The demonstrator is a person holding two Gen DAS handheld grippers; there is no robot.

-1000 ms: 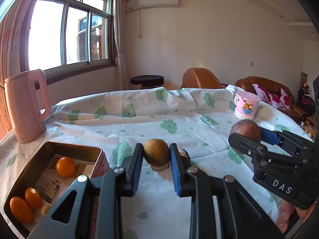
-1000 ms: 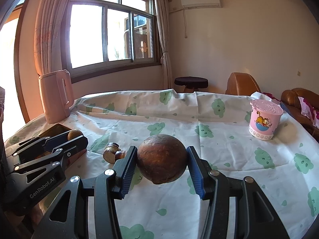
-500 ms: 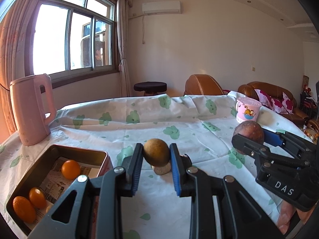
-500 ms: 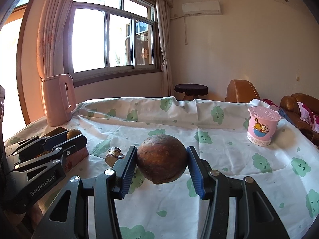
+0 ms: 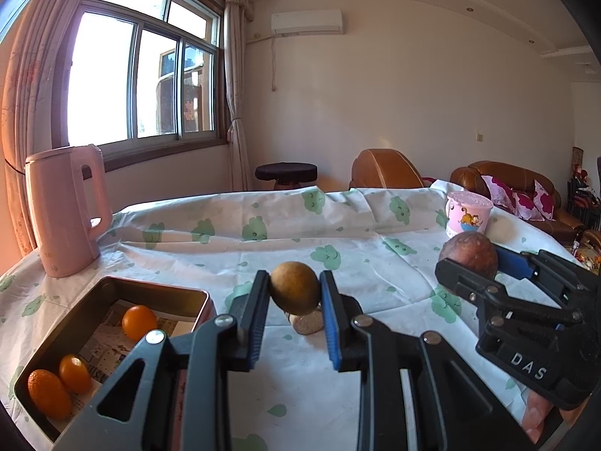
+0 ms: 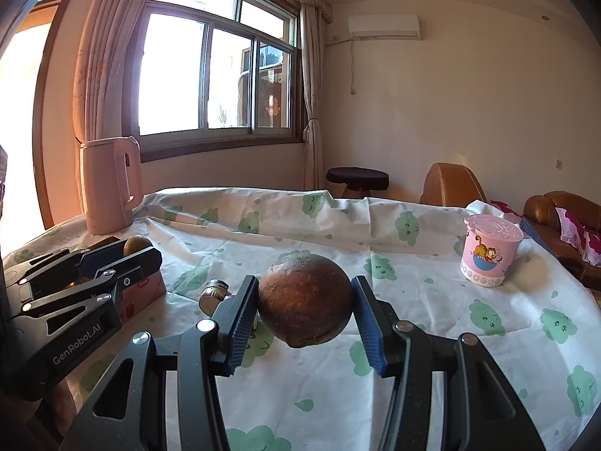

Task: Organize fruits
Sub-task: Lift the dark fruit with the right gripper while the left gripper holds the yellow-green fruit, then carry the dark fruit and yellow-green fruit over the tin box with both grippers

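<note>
My left gripper point(image 5: 295, 293) is shut on a small yellow-brown round fruit point(image 5: 295, 287), held above the tablecloth just right of a metal tin point(image 5: 112, 293). The tin holds three small oranges point(image 5: 139, 321) on printed paper. My right gripper point(image 6: 305, 306) is shut on a larger reddish-brown round fruit point(image 6: 305, 304); the same fruit point(image 5: 469, 253) shows at the right of the left wrist view. A small brown piece point(image 5: 308, 323) lies on the cloth under the left fruit. In the right wrist view the left gripper point(image 6: 133, 251) is at the left, over the tin.
A pink kettle point(image 5: 65, 210) stands at the table's back left. A pink cartoon cup point(image 6: 490, 250) stands at the back right. White cloth with green prints point(image 6: 263, 233) covers the table. Brown sofas point(image 5: 518, 188) and a dark stool point(image 5: 286, 173) lie beyond.
Both views have tilted up a little, so the table sits lower in frame. Each gripper keeps its fruit; neither has shifted much over the table.
</note>
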